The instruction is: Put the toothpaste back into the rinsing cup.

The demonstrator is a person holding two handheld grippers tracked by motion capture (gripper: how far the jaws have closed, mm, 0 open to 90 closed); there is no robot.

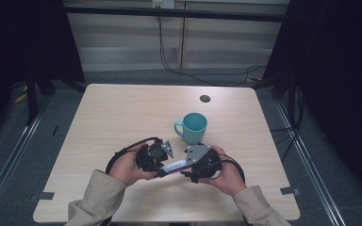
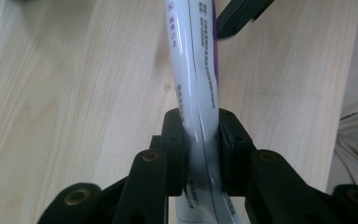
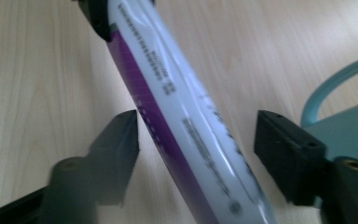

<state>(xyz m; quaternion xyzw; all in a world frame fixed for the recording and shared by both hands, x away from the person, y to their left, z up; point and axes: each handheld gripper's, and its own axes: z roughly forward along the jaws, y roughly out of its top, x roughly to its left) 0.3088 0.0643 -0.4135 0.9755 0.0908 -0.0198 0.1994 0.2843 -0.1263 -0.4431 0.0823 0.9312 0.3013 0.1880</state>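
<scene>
Jaws of the left gripper (image 2: 200, 140) were clamped on a white and purple tube (image 2: 193, 70), their pads pressed against both of its sides. Those of the right gripper (image 3: 196, 154) stood partly apart around the same tube (image 3: 186, 135), with a clear gap at each side, touching nothing.

From the high view the tube (image 1: 175, 166) lay almost level above the wooden table (image 1: 122, 113), its long axis running between the two hands, left gripper (image 1: 159, 165) at one end and right gripper (image 1: 195, 170) at the other. A teal mug (image 1: 192, 127) stood upright just behind them.

Only the gripper views showed the print along the tube, too small and blurred to read. The left gripper view showed how the white skin was pinched flat and bent slightly past the pads. The right gripper view caught the mug's handle (image 3: 331, 88) beside one jaw, motion-blurred.

Both ends of the tube were cut off or covered, so its cap end could not be told.
</scene>
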